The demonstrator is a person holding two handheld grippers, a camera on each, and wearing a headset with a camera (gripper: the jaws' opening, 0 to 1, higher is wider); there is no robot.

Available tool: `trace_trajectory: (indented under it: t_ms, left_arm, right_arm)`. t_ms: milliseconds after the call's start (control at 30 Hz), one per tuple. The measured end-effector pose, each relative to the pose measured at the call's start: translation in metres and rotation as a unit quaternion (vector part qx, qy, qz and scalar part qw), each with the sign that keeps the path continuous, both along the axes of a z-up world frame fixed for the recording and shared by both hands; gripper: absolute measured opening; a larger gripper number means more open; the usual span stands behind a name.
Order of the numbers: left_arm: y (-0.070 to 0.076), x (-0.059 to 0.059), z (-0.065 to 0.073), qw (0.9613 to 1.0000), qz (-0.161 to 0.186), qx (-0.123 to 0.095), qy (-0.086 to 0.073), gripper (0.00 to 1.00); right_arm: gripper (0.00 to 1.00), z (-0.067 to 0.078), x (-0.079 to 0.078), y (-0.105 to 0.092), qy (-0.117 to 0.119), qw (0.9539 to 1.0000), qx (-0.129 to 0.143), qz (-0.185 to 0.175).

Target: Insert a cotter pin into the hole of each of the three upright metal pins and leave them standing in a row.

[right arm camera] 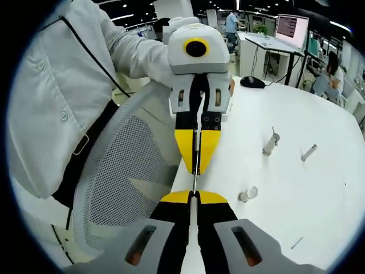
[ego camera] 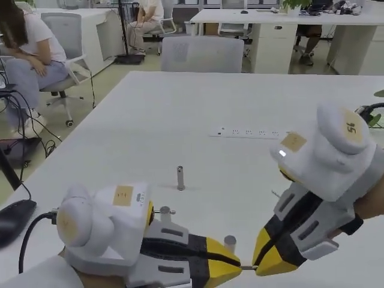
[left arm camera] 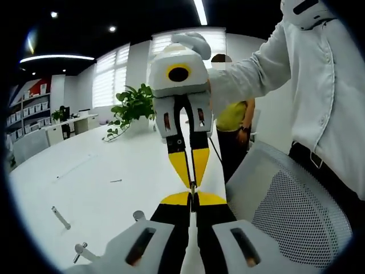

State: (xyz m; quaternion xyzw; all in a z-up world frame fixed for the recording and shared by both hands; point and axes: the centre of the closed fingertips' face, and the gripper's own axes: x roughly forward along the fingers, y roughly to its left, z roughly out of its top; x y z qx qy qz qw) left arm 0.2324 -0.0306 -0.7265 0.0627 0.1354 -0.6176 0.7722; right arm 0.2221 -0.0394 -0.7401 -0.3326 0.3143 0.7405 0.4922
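Three short metal pins stand on the white table. The far pin is bare. The left pin has a thin cotter pin through its top. The near pin stands just behind the gripper tips. My left gripper and right gripper meet tip to tip near the front edge. Both are shut on one thin cotter pin that bridges them. The left gripper view looks past my left gripper onto the right one. In the right gripper view the cotter pin runs from my right gripper into the left gripper's yellow tips.
A loose cotter pin lies on the table to the right of the pins. A white power strip lies further back. A black mouse sits at the left edge. A mesh chair stands close to the table's near edge.
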Motion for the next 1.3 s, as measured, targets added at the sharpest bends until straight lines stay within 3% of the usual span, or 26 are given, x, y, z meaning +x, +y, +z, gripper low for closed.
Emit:
trace_trajectory:
  t_ms: [167, 433, 500, 1067, 1300]
  left_arm:
    - [-0.0004, -0.0008, -0.0025, 1.0, 0.004, 0.001, 0.005, 0.0]
    - [-0.005, -0.0046, -0.0039, 0.9999, -0.002, 0.004, 0.01, 0.0]
    - [-0.0051, -0.0039, -0.0047, 0.9999, -0.001, 0.008, 0.008, 0.0]
    - [-0.0039, -0.004, -0.0031, 1.0, -0.004, 0.005, 0.007, 0.0]
    - [-0.0039, -0.0033, -0.0037, 1.0, -0.001, 0.002, 0.008, 0.0]
  right_arm:
    - [0.04, -0.0011, 0.0009, -0.0005, -0.019, 0.9998, -0.003, 0.0]
    - [0.04, -0.0045, -0.0011, -0.0053, -0.006, 0.9997, -0.022, -0.003]
    - [0.05, -0.0066, -0.0007, -0.0049, -0.016, 0.9996, -0.023, 0.002]
    - [0.05, -0.0055, -0.0005, -0.0013, -0.019, 0.9995, -0.023, 0.01]
    - [0.04, -0.0063, 0.0009, -0.0011, -0.032, 0.9991, -0.024, 0.012]
